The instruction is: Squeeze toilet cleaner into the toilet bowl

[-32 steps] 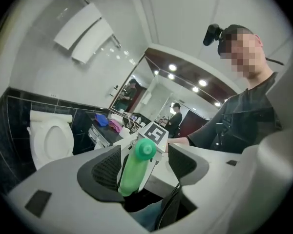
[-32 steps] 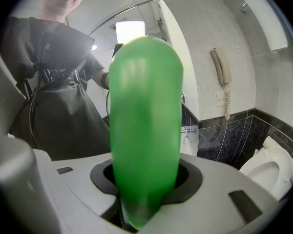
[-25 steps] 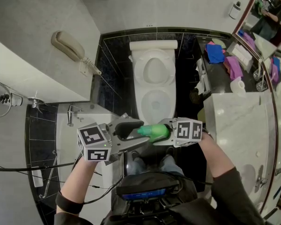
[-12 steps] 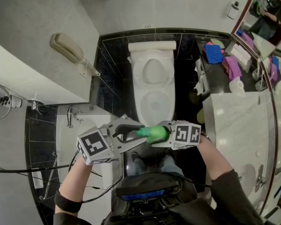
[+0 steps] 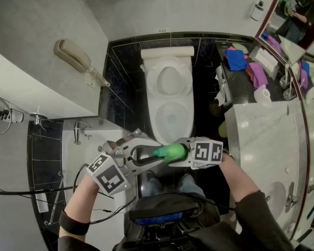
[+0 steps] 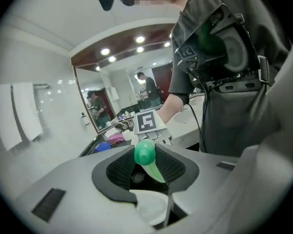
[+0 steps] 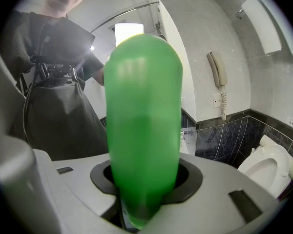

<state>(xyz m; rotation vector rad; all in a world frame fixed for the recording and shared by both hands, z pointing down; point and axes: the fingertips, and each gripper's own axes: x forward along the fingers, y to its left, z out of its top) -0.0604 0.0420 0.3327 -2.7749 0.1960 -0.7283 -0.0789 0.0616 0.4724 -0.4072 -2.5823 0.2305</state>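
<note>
Two grippers are meeting on one bottle, just short of the toilet's front edge.

Far left, a wall phone (image 5: 73, 55) is hanging on the grey tile, with shower fittings (image 5: 5, 115) sitting below it.

Left gripper (image 5: 153, 155) is reaching rightward. Its jaws have just been closing and are pinching the cap (image 6: 145, 152) of the green cleaner bottle (image 5: 172, 151), with a pad pressing on each side.

The bottle is lying roughly level between the two grippers, cap end pointing left. It is hanging over the person's knees, near the bowl but not over it.

Behind it, the toilet (image 5: 158, 114) is standing open, bowl exposed, against the black tiled wall.

Right gripper (image 5: 180, 153) is coming in from the right. Its jaws are clamping the bottle's body, which is filling the middle of the right gripper view.

Further right, the marble counter (image 5: 261, 135) is running along the wall. A blue cloth (image 5: 234, 59) and a purple cloth (image 5: 256, 72) are lying on the dark ledge beyond it. A mirror (image 5: 298, 14) is taking up the top right corner.
</note>
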